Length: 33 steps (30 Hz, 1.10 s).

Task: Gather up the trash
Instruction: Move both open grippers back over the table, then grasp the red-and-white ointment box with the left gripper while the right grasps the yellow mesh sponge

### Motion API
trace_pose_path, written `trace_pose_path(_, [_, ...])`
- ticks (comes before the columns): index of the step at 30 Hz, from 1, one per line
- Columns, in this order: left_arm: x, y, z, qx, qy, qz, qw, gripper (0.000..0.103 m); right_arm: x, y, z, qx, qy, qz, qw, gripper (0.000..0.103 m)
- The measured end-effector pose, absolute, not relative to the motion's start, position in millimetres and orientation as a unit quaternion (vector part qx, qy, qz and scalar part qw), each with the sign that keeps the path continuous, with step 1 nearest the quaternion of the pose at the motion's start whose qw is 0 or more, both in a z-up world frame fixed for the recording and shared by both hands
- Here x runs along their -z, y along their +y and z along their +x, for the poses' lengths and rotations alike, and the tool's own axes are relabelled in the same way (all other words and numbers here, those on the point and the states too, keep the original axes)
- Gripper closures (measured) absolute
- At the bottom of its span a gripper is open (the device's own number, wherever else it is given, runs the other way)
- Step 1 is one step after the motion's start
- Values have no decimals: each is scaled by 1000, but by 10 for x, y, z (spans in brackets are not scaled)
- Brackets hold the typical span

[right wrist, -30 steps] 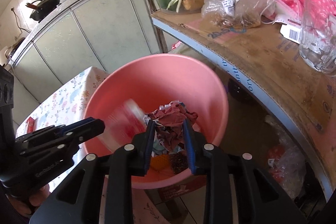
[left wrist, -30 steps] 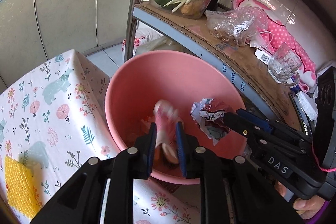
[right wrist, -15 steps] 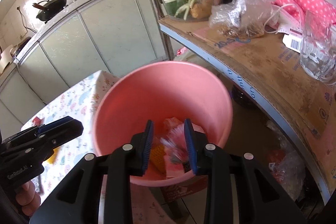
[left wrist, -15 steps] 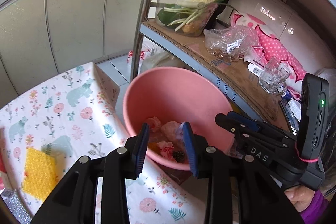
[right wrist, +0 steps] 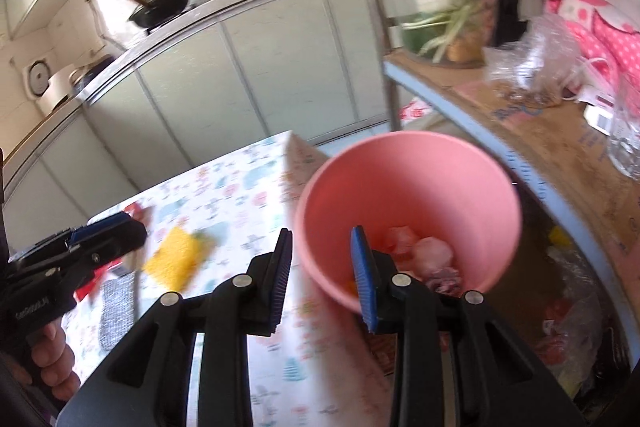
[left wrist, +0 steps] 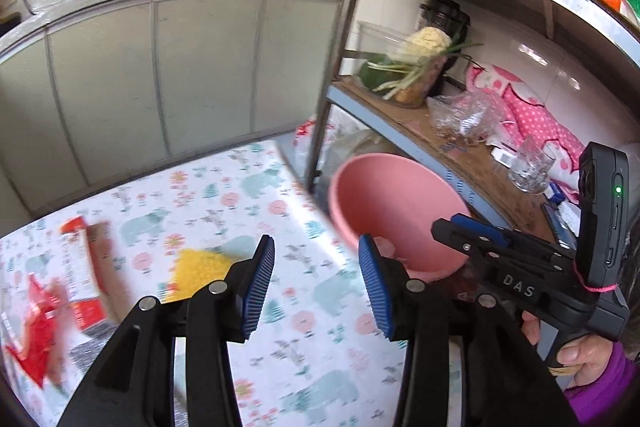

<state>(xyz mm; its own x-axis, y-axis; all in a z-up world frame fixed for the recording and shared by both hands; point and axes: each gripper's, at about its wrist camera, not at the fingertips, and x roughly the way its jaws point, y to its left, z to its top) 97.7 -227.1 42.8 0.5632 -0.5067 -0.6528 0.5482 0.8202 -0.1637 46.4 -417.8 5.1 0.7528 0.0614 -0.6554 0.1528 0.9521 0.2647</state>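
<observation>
- The left tool [left wrist: 316, 269] is held wide apart with nothing between its blue pads; the right tool [right wrist: 321, 277] is likewise spread and grips nothing.
- Below both, a floral-clothed surface [left wrist: 248, 195] is seen, with a yellow sponge [left wrist: 200, 267] lying on it.
- Only in the left wrist view are a red-and-white carton [left wrist: 82, 275] and a red wrapper [left wrist: 38, 331] shown, both blurred, at the surface's left edge.
- Only in the right wrist view is the trash [right wrist: 420, 255] seen plainly, lying in the bottom of the pink bucket [right wrist: 408, 179] just beside the surface.
- The bucket's base is hidden behind the tools.
- Farther off, a shelf [right wrist: 540, 131] carrying a glass [left wrist: 528, 167] is seen.
</observation>
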Motion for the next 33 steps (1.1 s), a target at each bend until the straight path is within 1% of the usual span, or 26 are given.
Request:
trace_pose_path(3, [-448, -1953, 983, 265, 363, 24, 893, 57, -35, -3963, 525, 6, 361, 154, 920, 71])
trace_pose_path(4, [-451, -1848, 996, 253, 366, 22, 895, 56, -26, -3892, 555, -2, 365, 159, 917, 66])
trace_pose_path(6, [-455, -1619, 1043, 228, 372, 18, 899, 56, -1, -3754, 615, -23, 372, 170, 912, 60])
trace_pose_path(14, [-428, -803, 1513, 135, 402, -39, 905, 53, 156, -3245, 842, -79, 426, 181, 883, 60])
trace_pose_path(17, [-326, -633, 1802, 111, 431, -64, 893, 52, 213, -3113, 895, -89, 445, 184, 872, 60])
trace_pose_path(23, [-31, -584, 2251, 94, 484, -96, 864, 52, 253, -2971, 1042, -98, 464, 197, 858, 59])
trace_pose_path(30, [293, -788, 2433, 68, 534, -62, 841, 52, 318, -2844, 1212, -83, 467, 199, 857, 59])
trace_pose_path(33, [341, -840, 2442, 60, 534, -39, 842, 51, 384, -2813, 1285, -75, 476, 201, 853, 58])
